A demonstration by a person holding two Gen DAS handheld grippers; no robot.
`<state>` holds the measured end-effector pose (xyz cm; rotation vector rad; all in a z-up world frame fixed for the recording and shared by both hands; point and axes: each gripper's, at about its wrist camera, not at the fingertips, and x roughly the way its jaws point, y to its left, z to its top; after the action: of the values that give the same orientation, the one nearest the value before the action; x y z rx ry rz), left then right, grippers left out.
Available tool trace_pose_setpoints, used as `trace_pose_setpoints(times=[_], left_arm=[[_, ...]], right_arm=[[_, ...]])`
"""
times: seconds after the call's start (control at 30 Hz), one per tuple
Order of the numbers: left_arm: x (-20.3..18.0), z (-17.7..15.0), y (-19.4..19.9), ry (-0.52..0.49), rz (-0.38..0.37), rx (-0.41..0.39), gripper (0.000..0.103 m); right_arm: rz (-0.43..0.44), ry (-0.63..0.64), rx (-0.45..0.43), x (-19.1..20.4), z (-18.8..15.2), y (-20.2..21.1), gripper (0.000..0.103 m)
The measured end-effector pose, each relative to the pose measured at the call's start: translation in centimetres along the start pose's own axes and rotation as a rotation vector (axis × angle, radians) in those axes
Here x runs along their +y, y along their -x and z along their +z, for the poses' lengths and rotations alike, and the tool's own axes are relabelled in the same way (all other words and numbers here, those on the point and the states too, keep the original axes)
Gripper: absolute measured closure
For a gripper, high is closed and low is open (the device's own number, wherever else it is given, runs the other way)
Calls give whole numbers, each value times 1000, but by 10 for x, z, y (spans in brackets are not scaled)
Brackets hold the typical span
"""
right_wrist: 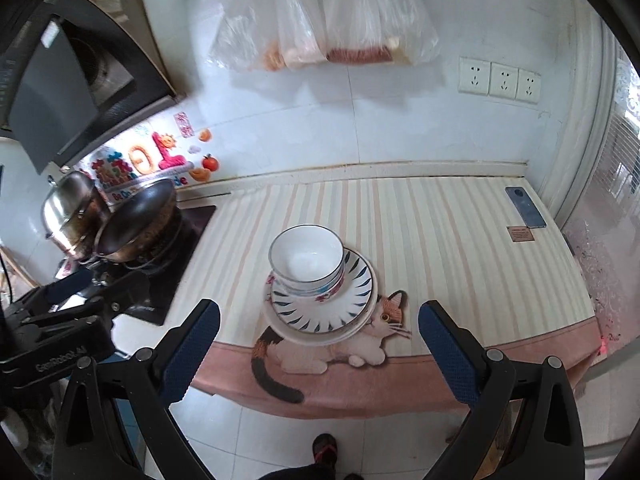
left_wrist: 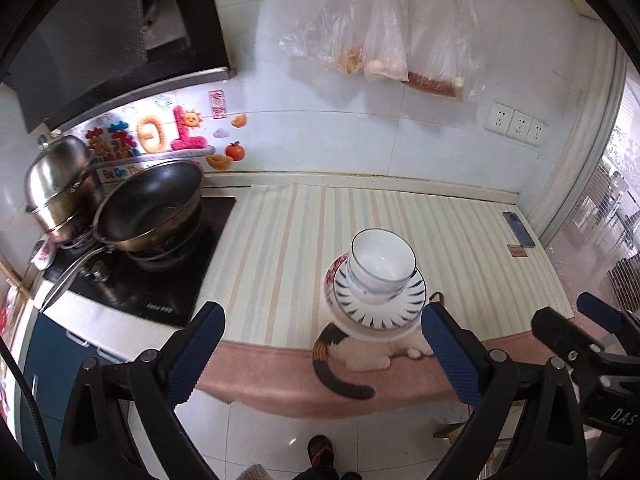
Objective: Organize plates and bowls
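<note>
Left fingers: the left gripper (left_wrist: 322,354) has its blue-padded black fingers (left_wrist: 198,354) spread wide with nothing between them, short of the stack and above the counter's front edge.
Right fingers: the right gripper (right_wrist: 320,354) is likewise spread wide and empty, also short of the stack.
Stack: a white round porcelain bowl with a thin dark rim (right_wrist: 306,258) sits nested in further bowls on a white plate with blue dashes round its edge (right_wrist: 344,304), which lies on more plates, one with a red flower print (left_wrist: 330,276).
Landmark: the stack stands on the striped cream counter cloth (right_wrist: 440,232), covering part of its printed calico cat (right_wrist: 376,336).
Progress: judging by one tidy pile and no loose dishes, the sorting looks finished or nearly so.
Left view only: the right gripper's body just right of the stack, and the flower-print plate's rim.
Right view only: the cat's face beside the stack, and the left gripper near the black hob (right_wrist: 188,236).
</note>
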<state>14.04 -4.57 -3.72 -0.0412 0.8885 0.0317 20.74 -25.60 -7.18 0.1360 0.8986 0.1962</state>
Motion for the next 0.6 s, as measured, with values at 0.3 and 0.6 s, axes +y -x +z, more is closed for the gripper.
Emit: trace_pose_setpoints(times=[0.3, 0.6], left_arm=[[-3, -43, 81, 22, 40, -38, 2], [3, -67, 131, 32, 48, -97, 2]], right_arm=[[16, 41, -71, 7, -46, 96, 1], [11, 81, -101, 26, -82, 159, 1]])
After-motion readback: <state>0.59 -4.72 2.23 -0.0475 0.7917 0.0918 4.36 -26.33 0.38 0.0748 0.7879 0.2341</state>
